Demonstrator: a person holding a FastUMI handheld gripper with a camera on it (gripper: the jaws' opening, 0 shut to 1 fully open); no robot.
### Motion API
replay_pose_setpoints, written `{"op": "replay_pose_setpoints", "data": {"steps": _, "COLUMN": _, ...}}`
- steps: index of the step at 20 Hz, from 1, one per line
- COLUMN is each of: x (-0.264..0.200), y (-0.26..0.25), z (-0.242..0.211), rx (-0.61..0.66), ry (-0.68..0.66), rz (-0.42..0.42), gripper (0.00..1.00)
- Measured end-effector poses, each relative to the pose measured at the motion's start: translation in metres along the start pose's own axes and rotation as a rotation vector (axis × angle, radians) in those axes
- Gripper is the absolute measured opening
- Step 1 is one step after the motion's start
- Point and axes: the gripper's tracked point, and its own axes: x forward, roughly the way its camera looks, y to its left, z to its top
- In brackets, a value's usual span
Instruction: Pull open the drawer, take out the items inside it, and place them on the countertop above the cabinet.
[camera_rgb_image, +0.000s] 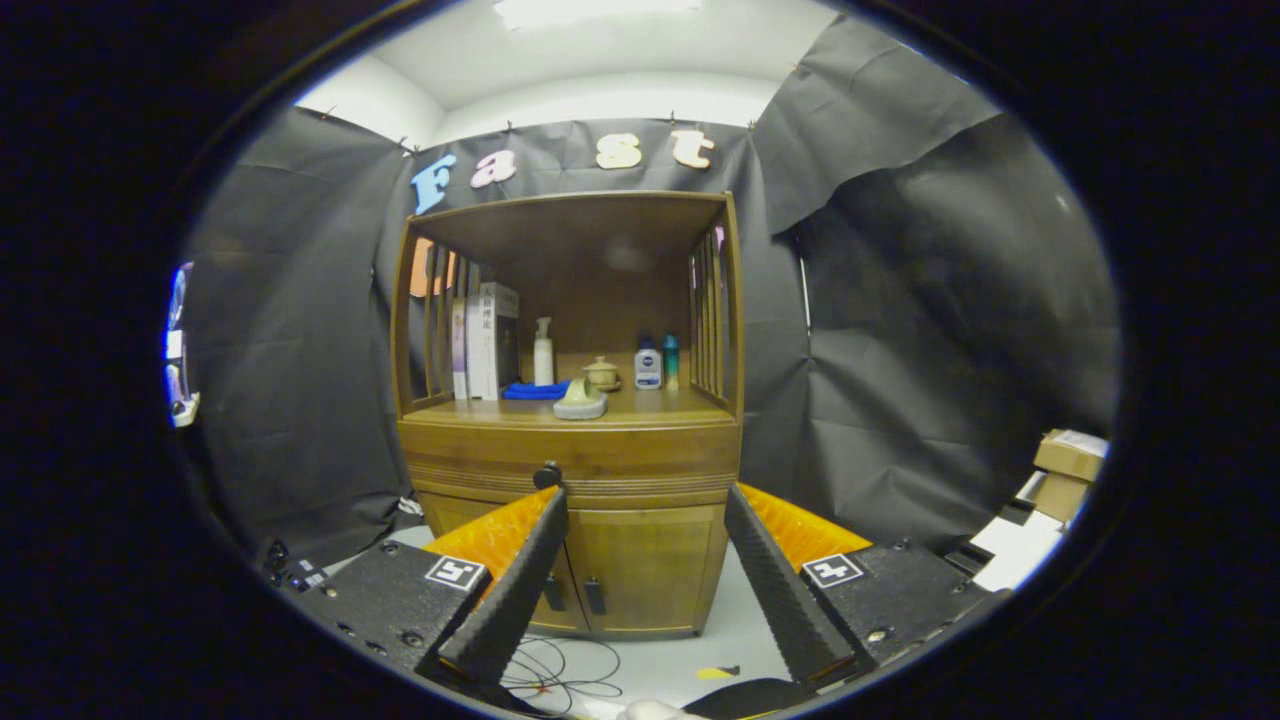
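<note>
Several things sit on the countertop (660, 408) already, a green item (581, 400) nearest. Drawer (570, 462) looks shut, knob (547, 475) by the left fingertip. Gripper (645, 515) hangs wide open, holding nothing. Could be early or finished, honestly.

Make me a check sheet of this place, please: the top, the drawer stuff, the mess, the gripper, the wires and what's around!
Surface: countertop of the wooden cabinet, partly bare.
Job's things: drawer shut, dark knob by one fingertip; contents hidden.
Clutter: books, blue cloth, white pump bottle, pale green object, small lidded pot, two small bottles.
Grippers: gripper open, fingers spread, holding nothing.
Cables: thin wires looped on the floor.
Surroundings: cardboard boxes beside the booth wall.
</note>
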Motion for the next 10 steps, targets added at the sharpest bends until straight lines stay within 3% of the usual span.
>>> {"op": "replay_pose_setpoints", "data": {"steps": 10, "x": -0.0007, "y": 0.0008, "z": -0.0012, "rx": -0.003, "ry": -0.009, "rz": -0.002, "gripper": 1.00}}
